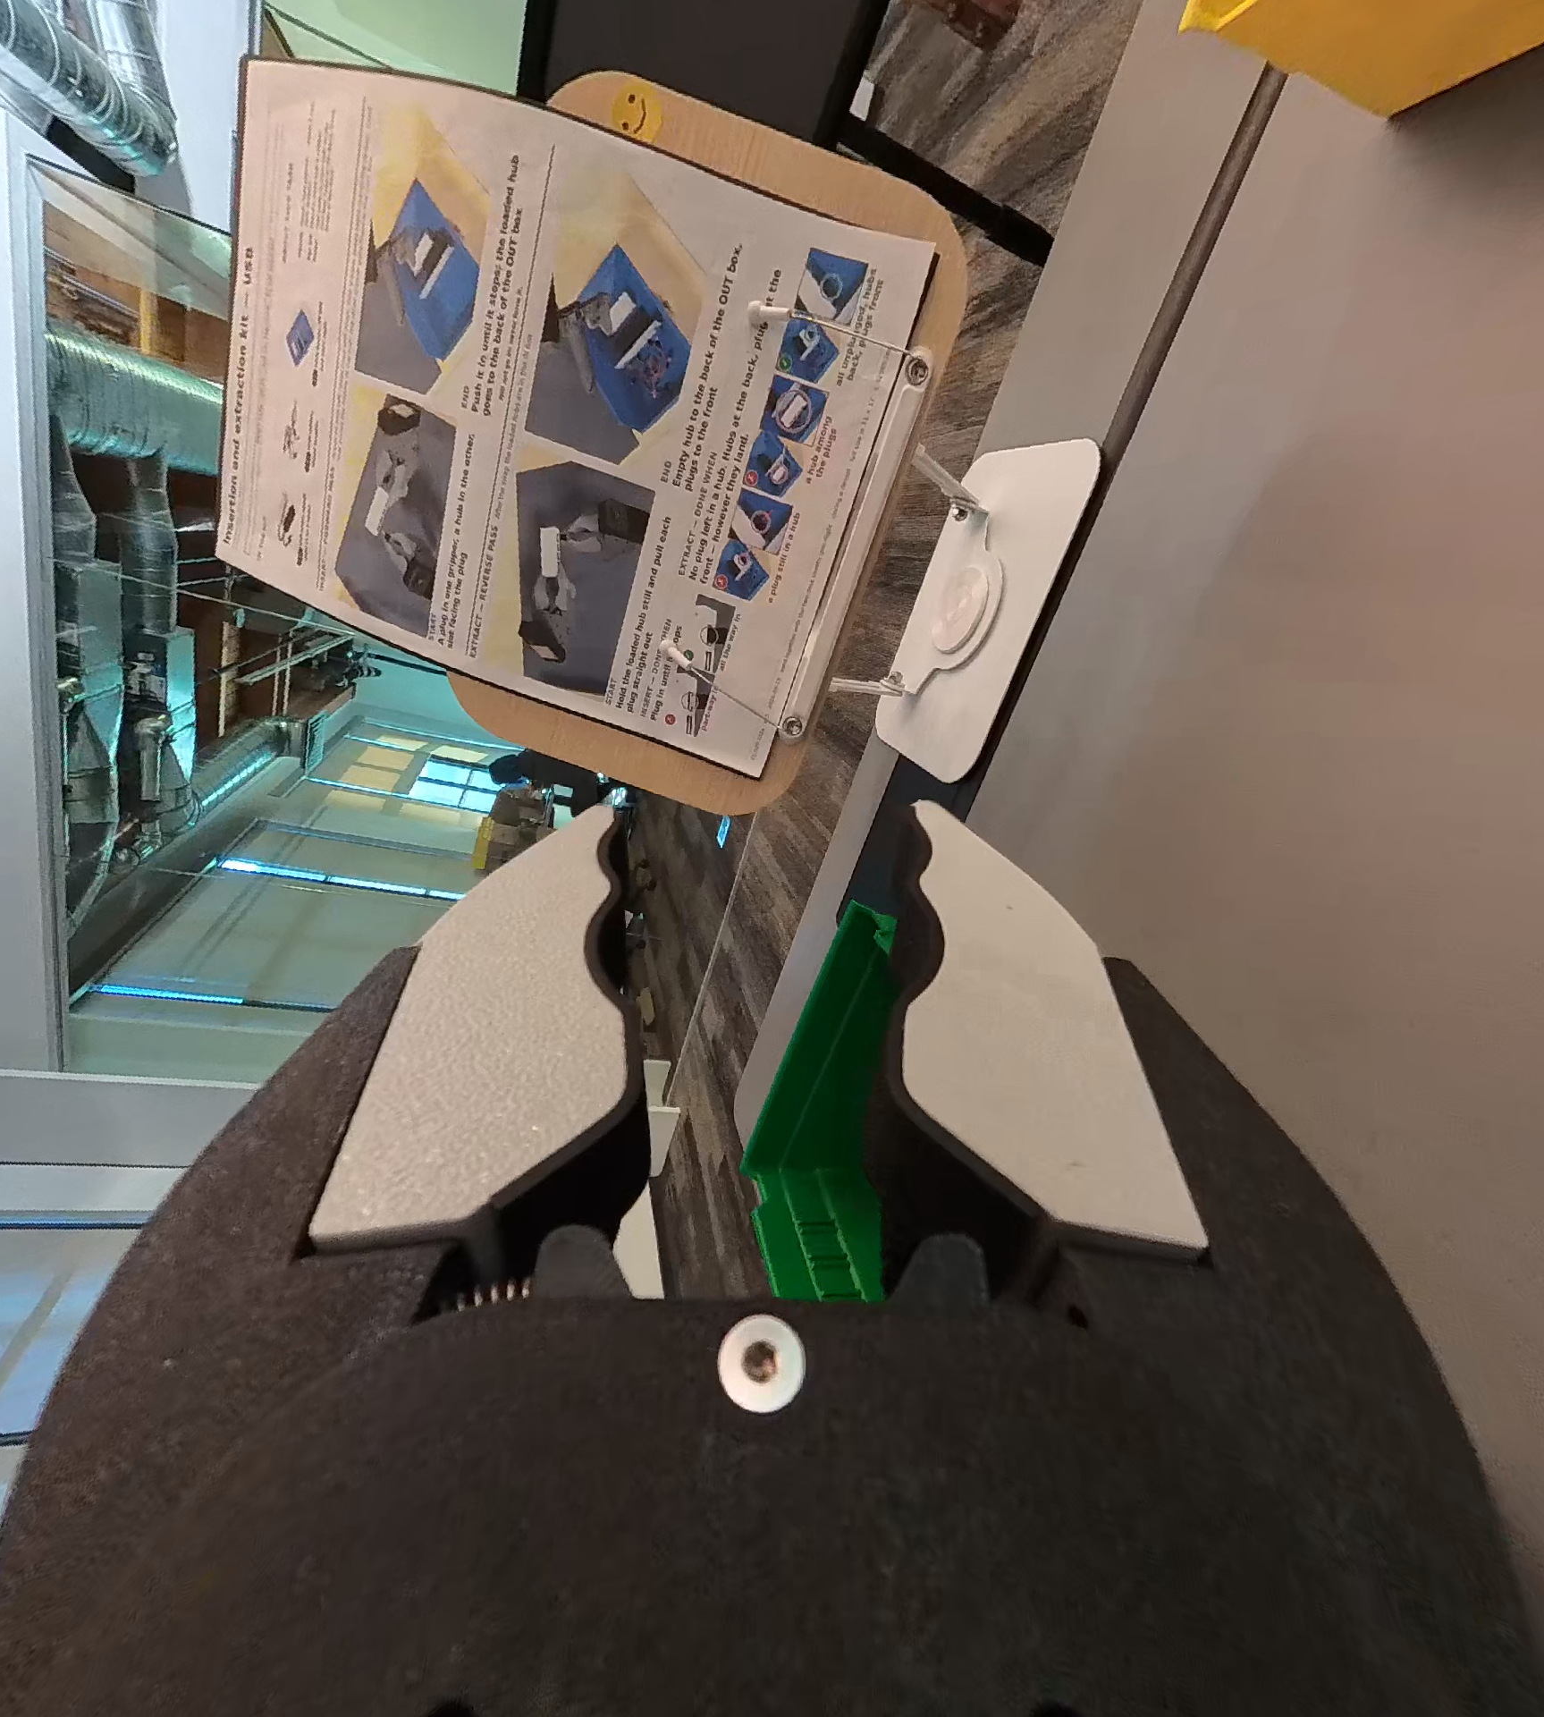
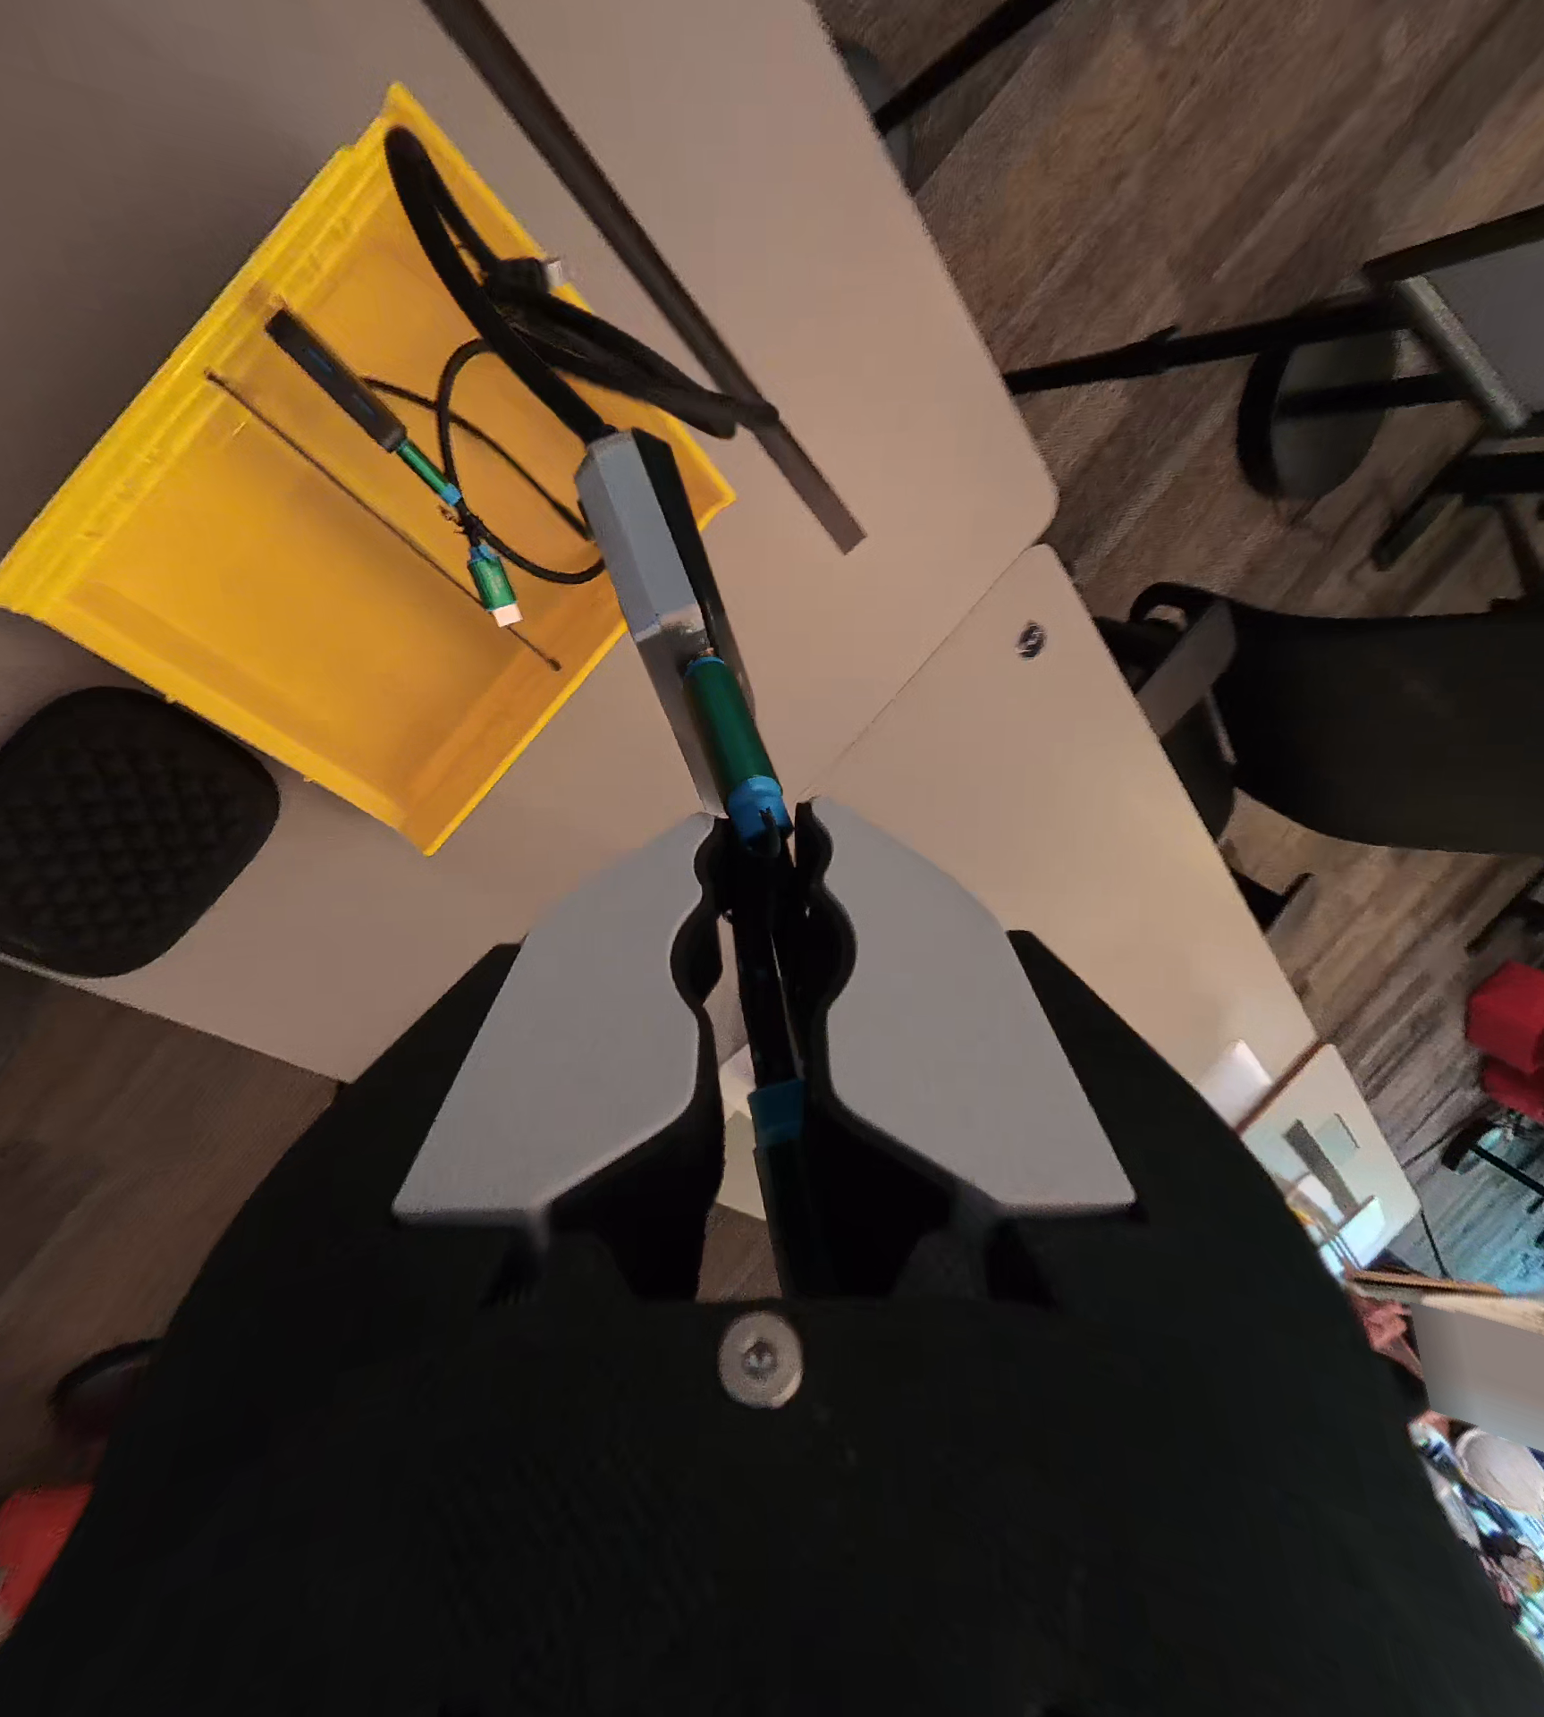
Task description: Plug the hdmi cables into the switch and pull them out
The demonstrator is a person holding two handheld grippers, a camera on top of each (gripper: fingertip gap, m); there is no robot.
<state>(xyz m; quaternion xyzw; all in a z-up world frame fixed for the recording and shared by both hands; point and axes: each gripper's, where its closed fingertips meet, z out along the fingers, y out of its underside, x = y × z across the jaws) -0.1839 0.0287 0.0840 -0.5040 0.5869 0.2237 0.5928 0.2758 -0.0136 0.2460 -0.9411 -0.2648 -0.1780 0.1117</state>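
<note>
1. Nearest the right wrist camera, the right gripper (image 2: 757, 818) has its two grey fingers (image 2: 601, 1031) drawn close on a black cable (image 2: 772, 1003) that runs up the gap between them.
2. Just past the fingertips, that cable's blue collar and green plug (image 2: 726, 729) sit in the end of a grey switch (image 2: 647, 548), which hangs off the plug above the pale table (image 2: 935, 446).
3. Only this view shows the yellow bin (image 2: 220, 548) on the table; in it lie a dark hub (image 2: 331, 381), a second cable with a green plug (image 2: 491, 585) and a coil of thicker black cable (image 2: 489, 279).
4. A black pad (image 2: 90, 827) lies beside the bin, near the table edge.
5. Seen from the left wrist, the left gripper (image 1: 763, 827) has its fingers spread wide apart with nothing between them.
6. Only this view shows an instruction sheet (image 1: 554, 409) on a wooden board (image 1: 935, 279), held on a white stand (image 1: 991, 604), plus a green plastic piece (image 1: 824, 1096) seen through the finger gap.
7. The switch and cables do not appear in the left view.
8. The left gripper is rolled sideways, so the table top (image 1: 1353, 650) stands as a wall on the right; the right gripper looks down at the table from above.
</note>
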